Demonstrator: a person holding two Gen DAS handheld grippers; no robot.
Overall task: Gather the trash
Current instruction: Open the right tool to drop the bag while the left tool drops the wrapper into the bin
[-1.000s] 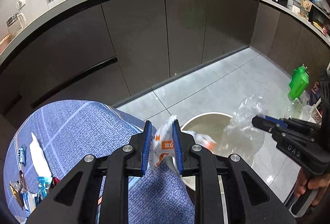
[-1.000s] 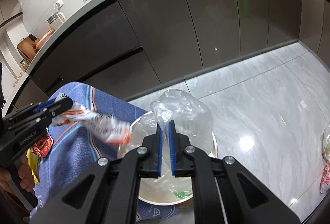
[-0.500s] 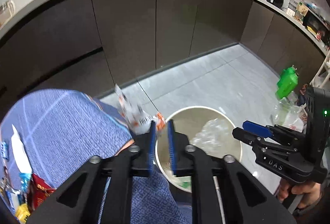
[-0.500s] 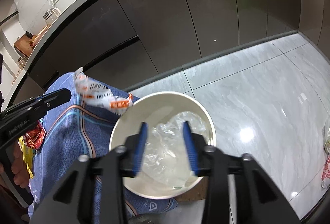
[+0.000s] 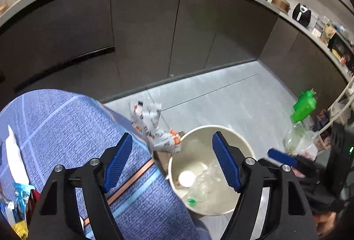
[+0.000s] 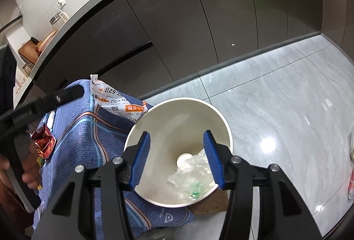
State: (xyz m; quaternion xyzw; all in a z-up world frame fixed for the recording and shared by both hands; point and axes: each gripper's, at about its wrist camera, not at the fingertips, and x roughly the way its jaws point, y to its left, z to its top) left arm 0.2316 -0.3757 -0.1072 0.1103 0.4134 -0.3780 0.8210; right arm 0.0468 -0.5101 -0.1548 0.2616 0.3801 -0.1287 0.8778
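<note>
The clear plastic bag (image 6: 192,175) already lies crumpled at the bottom of the bin (image 6: 223,120), next to a small round white lid and a bit of green, so that piece is done. The white and orange wrapper (image 5: 154,129) is not in yet: it sits loose at the bin's rim, partly on the blue cloth (image 5: 66,125), and from the right wrist view it seems to rest against the outside of the rim (whether it will tip in or slide off, I can't say).

The left gripper (image 5: 172,160) has just been opening and its jaws stand wide with nothing between the pads; the wrapper is beyond them, free. The right gripper (image 6: 177,158) has also just been opening, spread over the bin mouth and empty.

More is left, I'd judge: a red foil packet (image 6: 44,144) and other small wrappers on the cloth, and a green bottle (image 5: 303,107) with more clear plastic on the floor.

The bin is smooth, round and cream-coloured; the cloth is a woven blue with pale stripes; the floor is glossy grey tile. The bag looks thin and limp, the wrapper stiff and crinkly.
</note>
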